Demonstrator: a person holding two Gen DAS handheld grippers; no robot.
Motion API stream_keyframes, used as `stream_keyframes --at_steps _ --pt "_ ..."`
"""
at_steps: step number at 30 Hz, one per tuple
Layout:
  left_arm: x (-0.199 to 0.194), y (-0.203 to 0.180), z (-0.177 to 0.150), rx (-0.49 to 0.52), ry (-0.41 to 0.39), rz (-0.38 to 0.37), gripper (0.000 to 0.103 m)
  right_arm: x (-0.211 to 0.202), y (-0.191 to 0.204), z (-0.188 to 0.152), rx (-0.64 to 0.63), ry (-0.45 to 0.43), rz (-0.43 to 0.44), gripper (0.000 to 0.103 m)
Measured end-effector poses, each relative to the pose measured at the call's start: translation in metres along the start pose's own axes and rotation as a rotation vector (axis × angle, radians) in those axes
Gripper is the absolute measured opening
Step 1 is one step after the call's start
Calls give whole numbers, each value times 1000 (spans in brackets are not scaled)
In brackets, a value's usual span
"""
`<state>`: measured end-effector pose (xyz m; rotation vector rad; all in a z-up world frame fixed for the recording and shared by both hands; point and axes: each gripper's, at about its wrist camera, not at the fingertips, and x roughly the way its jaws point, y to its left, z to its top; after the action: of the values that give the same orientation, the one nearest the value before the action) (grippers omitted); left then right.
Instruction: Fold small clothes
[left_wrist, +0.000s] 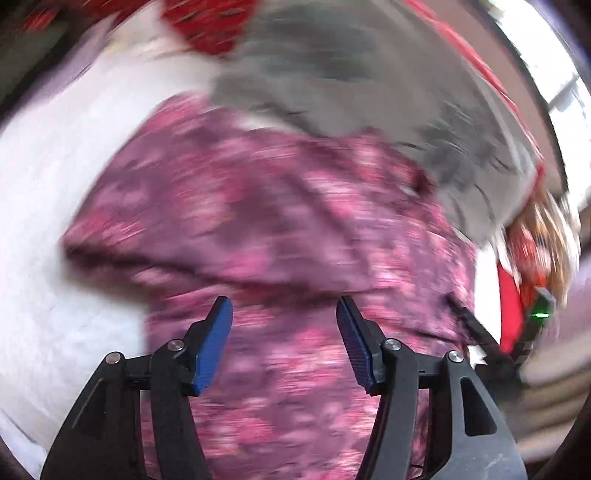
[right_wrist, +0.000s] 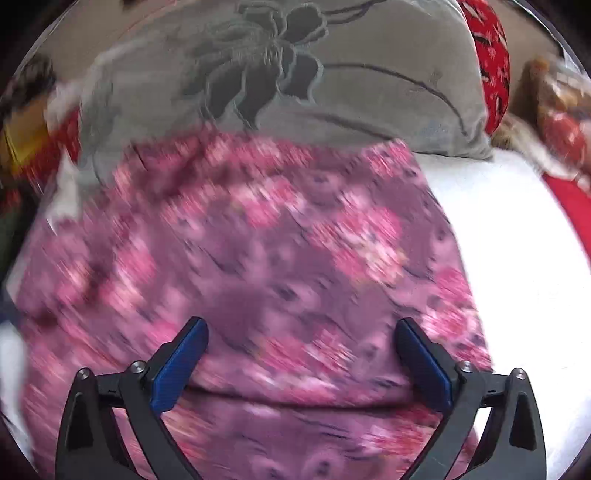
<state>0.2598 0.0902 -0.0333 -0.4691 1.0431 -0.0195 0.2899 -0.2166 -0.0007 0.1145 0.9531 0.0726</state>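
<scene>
We have the left gripper (left_wrist: 284, 310) and right gripper (right_wrist: 301, 330) both spread apart and empty above the pink floral garment (right_wrist: 258, 258), which lies on the white surface (right_wrist: 517, 258) against a grey cushion (right_wrist: 369, 92), presumably poised to pick fold edges.

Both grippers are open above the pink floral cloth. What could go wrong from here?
1. The pink floral cloth partly lies on the grey pillow; a grasp there might catch the pillow too.
2. The left gripper and right gripper hold nothing, and a loose fold may spring open.
</scene>
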Motion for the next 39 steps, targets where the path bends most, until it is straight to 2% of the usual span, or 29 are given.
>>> stream_keyframes --at_steps 2,4,7,9,11,12,13,14,17,20,23,31,39 --pt "10 20 -3 -63 34 1 57 -5 11 15 58 -16 107 99" --pt "19 34 -8 -116 56 -42 57 0 32 28 68 5 199 99" --pt "17 38 -10 -127 41 -75 57 20 69 39 29 55 240 96" --pt "15 39 -11 -108 42 -72 57 34 89 41 6 73 248 83" --pt "15 34 -13 -83 42 -68 58 46 106 38 -22 87 253 74" --pt "16 32 -14 -77 41 -69 58 47 116 37 -64 63 242 49" --pt "17 31 -15 -75 42 -71 59 45 121 37 -92 50 256 31" --pt "18 33 -13 -79 43 -76 59 44 125 36 -116 50 275 8" --pt "23 36 -7 -98 52 -83 60 34 129 35 -154 22 283 7" --pt "23 38 -6 -114 56 -88 60 11 117 39 -135 -44 325 7" --pt "23 36 -6 -120 54 -82 60 -10 97 44 -122 -100 324 7" --pt "18 37 -10 -112 53 -62 60 -35 17 58 5 -161 257 7" --pt "11 31 -18 -68 66 -51 60 -24 -59 44 155 -139 153 7"
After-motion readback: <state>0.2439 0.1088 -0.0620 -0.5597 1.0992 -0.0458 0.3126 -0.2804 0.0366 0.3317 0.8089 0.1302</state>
